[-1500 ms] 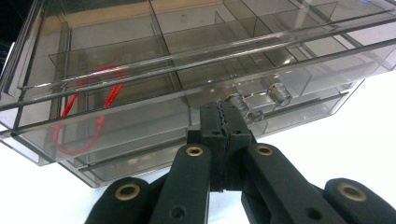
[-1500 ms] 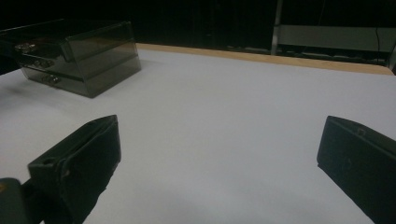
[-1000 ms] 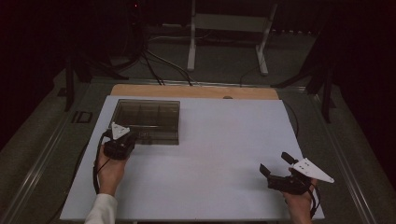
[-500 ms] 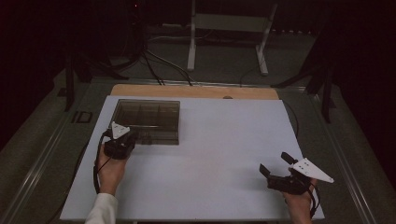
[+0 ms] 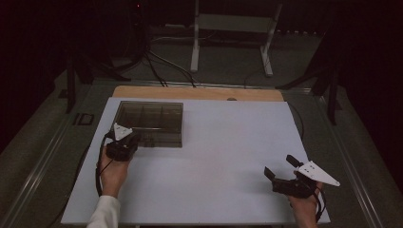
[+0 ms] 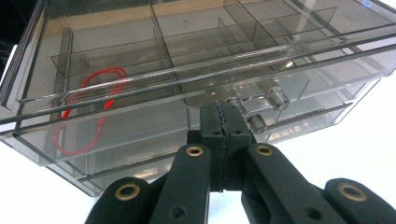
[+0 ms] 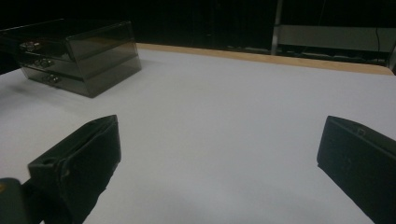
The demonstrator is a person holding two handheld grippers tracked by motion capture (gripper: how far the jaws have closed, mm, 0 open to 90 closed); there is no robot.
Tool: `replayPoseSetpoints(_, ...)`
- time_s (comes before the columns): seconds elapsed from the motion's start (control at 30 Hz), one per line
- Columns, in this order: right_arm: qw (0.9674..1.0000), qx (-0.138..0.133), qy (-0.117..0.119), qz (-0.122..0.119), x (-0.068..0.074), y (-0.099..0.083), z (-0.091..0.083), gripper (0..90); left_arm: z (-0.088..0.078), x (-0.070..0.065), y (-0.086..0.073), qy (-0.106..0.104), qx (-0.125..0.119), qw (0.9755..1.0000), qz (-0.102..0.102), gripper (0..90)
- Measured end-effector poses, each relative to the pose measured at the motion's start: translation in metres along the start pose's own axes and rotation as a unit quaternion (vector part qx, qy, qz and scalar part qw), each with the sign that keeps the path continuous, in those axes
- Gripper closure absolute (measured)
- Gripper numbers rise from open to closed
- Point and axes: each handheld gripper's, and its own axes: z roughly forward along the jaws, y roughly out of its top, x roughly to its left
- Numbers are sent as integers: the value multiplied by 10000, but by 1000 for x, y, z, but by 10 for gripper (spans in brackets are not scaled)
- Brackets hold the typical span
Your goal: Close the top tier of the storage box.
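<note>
— Jaws first: how are they standing on the left gripper [image 6: 223, 122]?

— Both black jaws are pressing flat against each other, tips meeting right at the front of the smoky clear plastic drawer box [image 6: 196, 70]. Whether a drawer knob is sitting between the tips, I cannot tell; two small clear round knobs [image 6: 279, 96] are showing just to the right of them.

— And the right gripper [image 5: 281, 173]?

— Its jaws are standing wide apart with nothing between them. In the right gripper view they are framing bare white table surface [image 7: 224, 121].

— Where is the box lying?

— It is sitting on the far left part of the white table, near the wooden strip [image 5: 199, 93] along the far edge. From above, the left gripper is touching its near left corner, while the right one is hovering well apart from it, near the table's near right corner.

— Anything inside?

— A red looped cord [image 6: 88, 109] is lying in a left-hand compartment, seen through the clear walls. Dividers are splitting the top into several compartments.
</note>
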Motion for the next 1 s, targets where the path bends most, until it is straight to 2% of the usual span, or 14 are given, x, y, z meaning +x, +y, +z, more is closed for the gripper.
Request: replayPoseSetpoints(1.0,10000,-4,-7,0,0,0,0,0,7,2,2,22,7,10000,-82,900)
